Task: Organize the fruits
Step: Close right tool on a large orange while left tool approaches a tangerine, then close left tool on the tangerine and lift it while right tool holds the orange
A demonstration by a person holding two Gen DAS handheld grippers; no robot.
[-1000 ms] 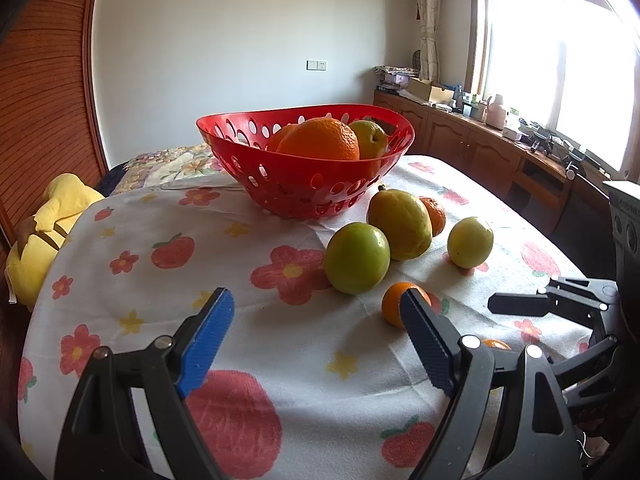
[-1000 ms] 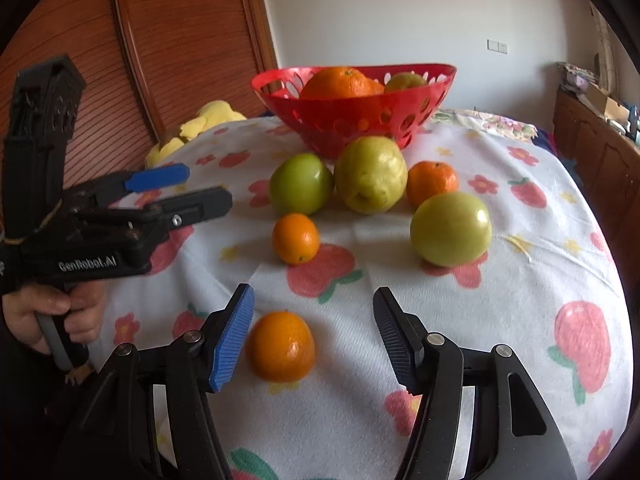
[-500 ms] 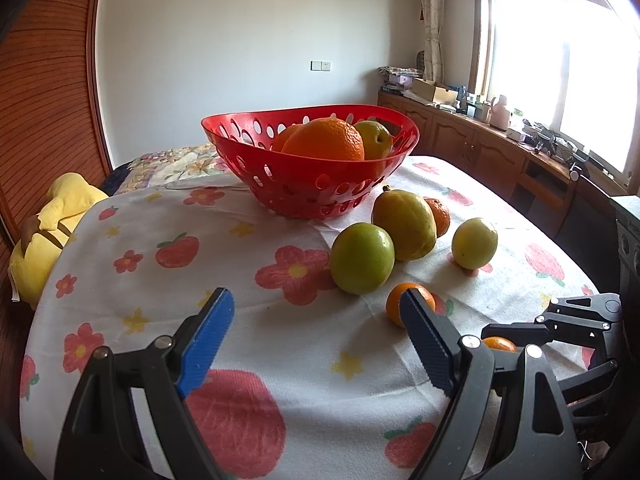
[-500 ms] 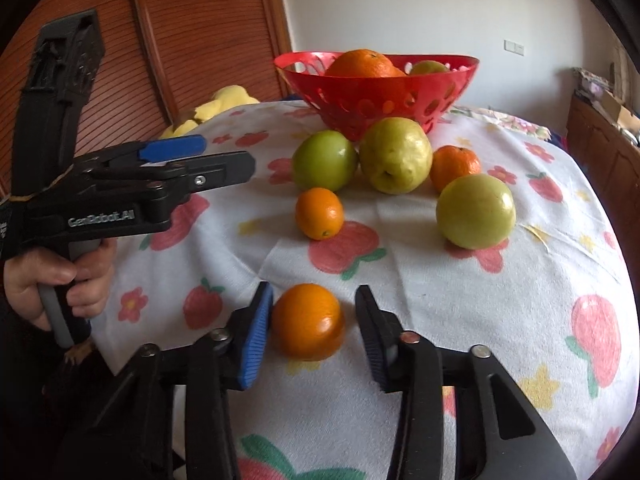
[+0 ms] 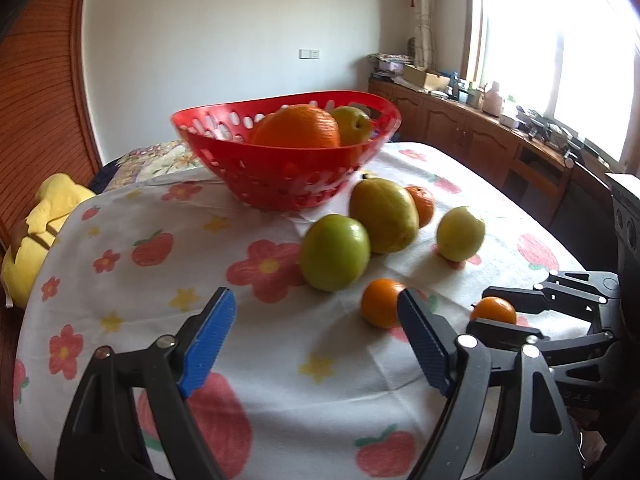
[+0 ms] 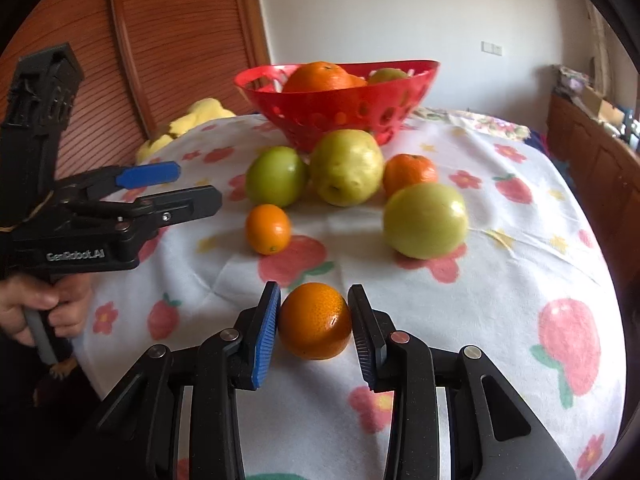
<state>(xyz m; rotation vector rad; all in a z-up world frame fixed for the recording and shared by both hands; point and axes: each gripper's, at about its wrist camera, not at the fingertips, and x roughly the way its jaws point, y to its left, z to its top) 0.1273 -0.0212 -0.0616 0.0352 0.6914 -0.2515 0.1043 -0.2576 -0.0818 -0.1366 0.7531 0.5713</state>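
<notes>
My right gripper point(image 6: 314, 322) is shut on a small orange point(image 6: 315, 321) at the near edge of the table; it also shows in the left wrist view point(image 5: 493, 310). My left gripper point(image 5: 316, 334) is open and empty above the cloth, also in the right wrist view point(image 6: 176, 184). A red basket point(image 5: 280, 176) holds a big orange point(image 5: 296, 128) and a yellow-green fruit point(image 5: 352, 124). On the cloth lie a green apple point(image 5: 335, 252), a yellow pear point(image 5: 383, 216), a tangerine point(image 5: 422, 204), a pale green apple point(image 5: 460, 233) and a small orange point(image 5: 380, 302).
The round table carries a white cloth point(image 5: 280, 360) printed with flowers and fruit. A yellow plush toy point(image 5: 36, 232) sits off the table's left edge. Wooden cabinets point(image 5: 480, 136) run under the window on the right. A wooden slatted wall point(image 6: 160, 40) stands behind.
My right gripper moved forward around the small orange and closed on it. My left gripper shifted slightly closer to the fruit and stayed open.
</notes>
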